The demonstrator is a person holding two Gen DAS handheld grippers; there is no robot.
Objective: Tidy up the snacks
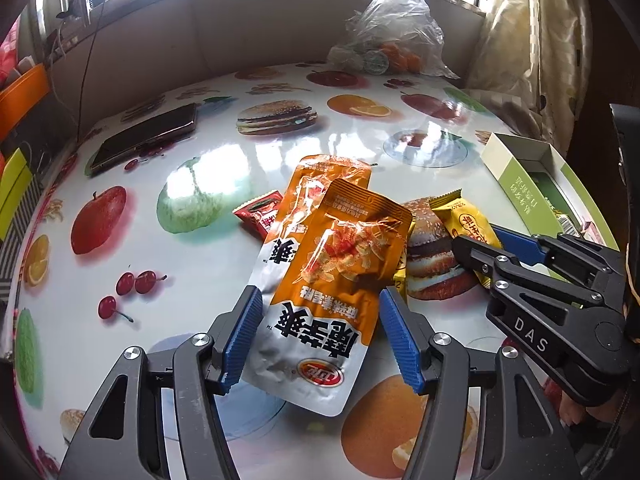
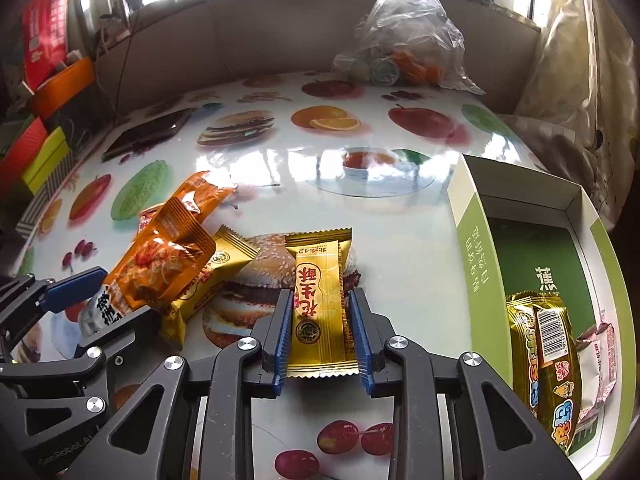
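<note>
Glossy, fruit-and-burger-printed tabletop [image 2: 400, 240] beneath a window forms the work surface. Your right gripper [image 2: 322, 340] has its blue ribbed pads pressed onto the sides of a slim gold foil snack bar with red characters [image 2: 318, 300], which lies flat on a printed burger. Hold the pinch square across the wrapper, lift straight, and carry it to the open green-and-white cardboard box [image 2: 472, 248] just to its right, where a gold packet with a barcode [image 2: 548, 344] already lies. Your left gripper [image 1: 320, 336] stands spread, its pads either side of the lower end of an orange-and-silver foil pouch [image 1: 332, 280] without pressing it; this pouch overlaps a second like pouch [image 1: 304, 196] near a small red sachet [image 1: 258, 214]. Close low on the top pouch only. Both tools pitch steeply downward, side by side, the right one's jaw tips near another yellow wrapped snack [image 1: 468, 220].
</note>
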